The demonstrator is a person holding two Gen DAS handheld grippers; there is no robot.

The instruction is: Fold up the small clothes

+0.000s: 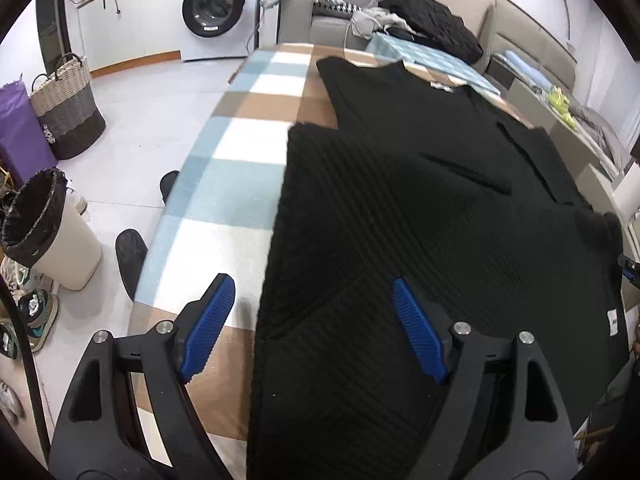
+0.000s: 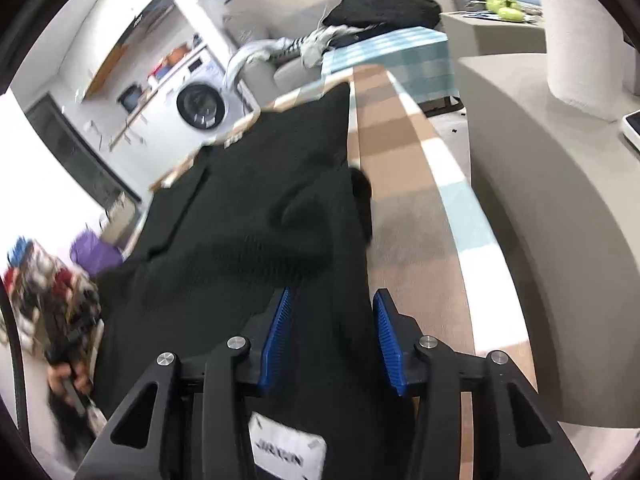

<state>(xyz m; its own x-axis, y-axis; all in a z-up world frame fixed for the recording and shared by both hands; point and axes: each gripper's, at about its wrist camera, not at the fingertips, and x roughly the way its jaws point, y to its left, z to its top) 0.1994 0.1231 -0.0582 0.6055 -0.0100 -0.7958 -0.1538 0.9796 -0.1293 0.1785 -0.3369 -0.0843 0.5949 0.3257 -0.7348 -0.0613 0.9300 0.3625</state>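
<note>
- One black garment (image 1: pixel 420 240) is seen, spread over one table (image 1: pixel 240 184) covered in a blue, white and tan check cloth; a white tag (image 2: pixel 286 454) is sewn at its near hem.
- Two grippers are counted, each with two blue pads.
- The left gripper (image 1: pixel 308 332) is held wide and released: its left pad (image 1: pixel 208 324) hangs over bare tablecloth, its right pad (image 1: pixel 418 332) over the knit, and the garment's left edge runs between them without being pinched.
- The right gripper (image 2: pixel 334 336) is held partly apart with a fold of the garment lying between its pads (image 2: pixel 276 328); whether the pads press on the cloth cannot be told.
- One washer (image 1: pixel 218 8) is seen in both views, far behind the table.
- One dark heap of clothes (image 1: pixel 432 24) is seen on a sofa beyond the table, in both views.
- Only the left view shows, along the floor from left to right, one purple bag (image 1: pixel 20 132), one woven basket (image 1: pixel 66 108), one lined bin (image 1: pixel 48 228) and two dark slippers (image 1: pixel 130 260).
- Only the right view shows a hand (image 2: pixel 68 380) at the left edge, blurred, and a grey seat (image 2: pixel 560 200) right of the table.
</note>
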